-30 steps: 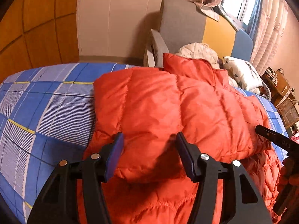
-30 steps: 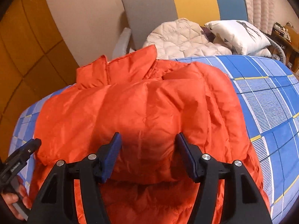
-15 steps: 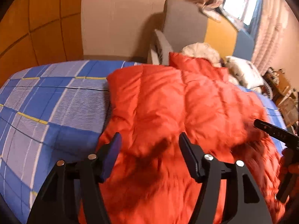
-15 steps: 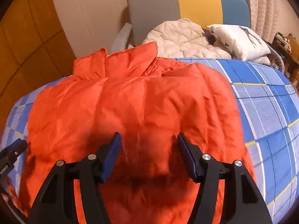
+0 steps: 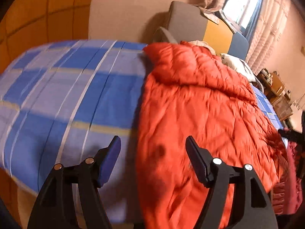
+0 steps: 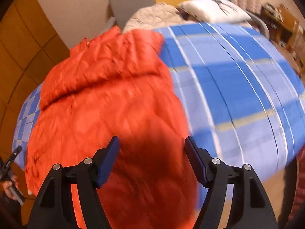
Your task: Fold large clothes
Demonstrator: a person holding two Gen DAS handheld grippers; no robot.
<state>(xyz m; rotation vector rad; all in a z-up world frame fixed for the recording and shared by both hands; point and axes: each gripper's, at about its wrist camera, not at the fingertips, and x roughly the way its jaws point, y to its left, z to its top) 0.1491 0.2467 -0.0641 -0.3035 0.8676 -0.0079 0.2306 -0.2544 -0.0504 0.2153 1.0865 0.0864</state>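
An orange puffer jacket lies on a bed with a blue checked sheet, its sleeves folded across the body and its hem hanging over the near edge. It also shows in the right wrist view. My left gripper is open and empty, above the jacket's left edge near the hem. My right gripper is open and empty, above the jacket's right part near the hem. The other gripper shows small at the far edge of each view, in the left wrist view and in the right wrist view. Both views are motion-blurred.
A grey, yellow and blue chair stands behind the bed with a cream quilted garment and a white pillow by it. Brown furniture stands at the right wall. Orange wall panels are on the left.
Both grippers have pulled back toward the near bed edge and swung outward, left to the left, right to the right. The jacket now lies flatter. Both stay open.
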